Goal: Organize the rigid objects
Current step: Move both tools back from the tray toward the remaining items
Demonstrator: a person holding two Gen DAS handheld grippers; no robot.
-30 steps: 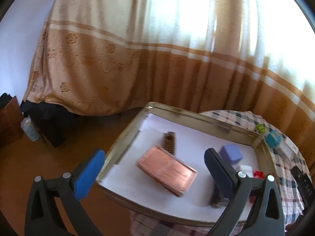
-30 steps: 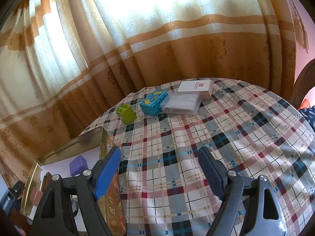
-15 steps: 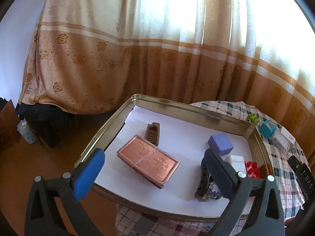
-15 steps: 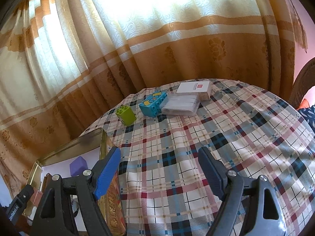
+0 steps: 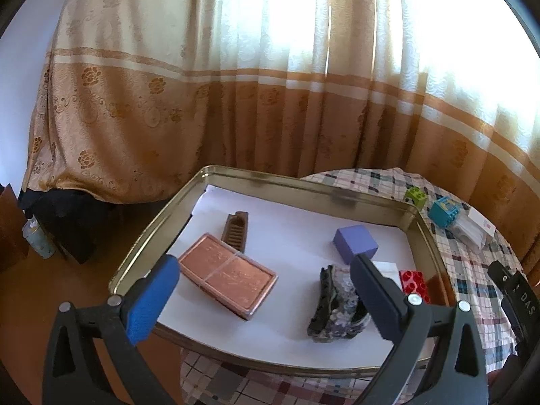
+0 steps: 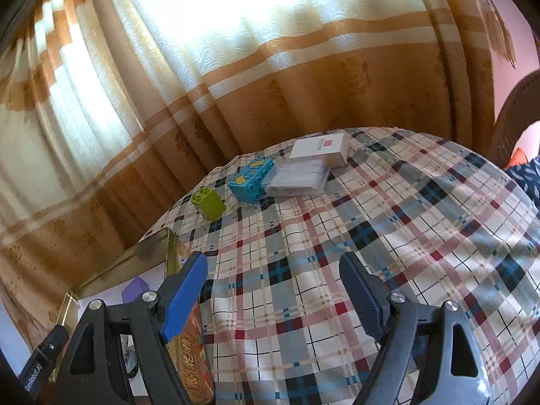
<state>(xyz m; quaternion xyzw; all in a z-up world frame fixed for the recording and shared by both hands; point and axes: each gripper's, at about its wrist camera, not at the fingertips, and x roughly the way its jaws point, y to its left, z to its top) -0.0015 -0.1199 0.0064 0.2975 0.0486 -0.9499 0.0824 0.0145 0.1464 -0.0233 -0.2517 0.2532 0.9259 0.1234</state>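
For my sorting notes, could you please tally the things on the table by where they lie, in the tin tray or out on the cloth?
In the tray: 6 (copper case, brown comb, purple cube, rock, white box, red brick)
On the cloth: 4 (green brick, blue brick, clear packet, white carton)
Total: 10

Gold metal tray (image 5: 305,185) glossy w/ matt white paper liner (image 5: 290,236); plaid cloth (image 6: 388,236) woven; plastic bricks (image 6: 251,180) shiny.

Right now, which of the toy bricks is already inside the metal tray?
The red brick, by the tray's right wall. The green brick and blue brick sit outside on the checked cloth.
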